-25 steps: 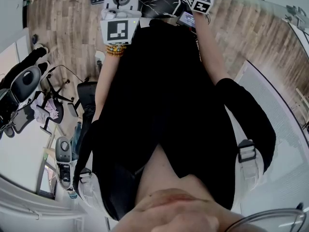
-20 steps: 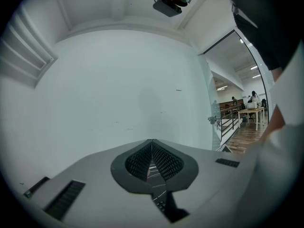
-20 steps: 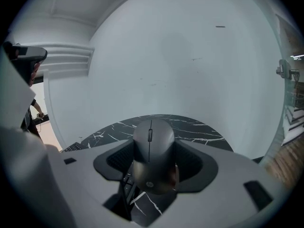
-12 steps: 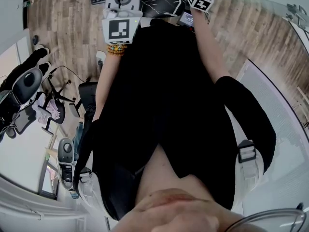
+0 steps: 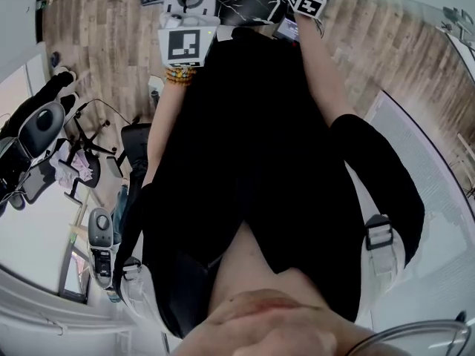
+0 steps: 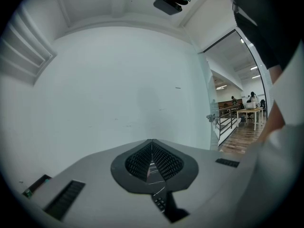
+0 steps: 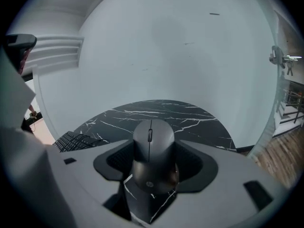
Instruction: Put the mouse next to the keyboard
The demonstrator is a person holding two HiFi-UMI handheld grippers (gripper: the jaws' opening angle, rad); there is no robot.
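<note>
While the right gripper (image 7: 152,169) clamps its fingers on the mouse (image 7: 153,141) over the counter (image 7: 190,115), evidently for transfer (keyboard (image 7: 71,140) lies left), the left gripper (image 6: 152,163) is spare, its fingers pressed together on nothing.

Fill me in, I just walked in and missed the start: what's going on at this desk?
A person holds a gripper in each hand at a black marble-patterned tabletop. The right claw is shut on a dark grey mouse, with the keyboard off to its left. The left claw is shut with nothing in it. The mouse has not yet been let go beside the keyboard.
</note>
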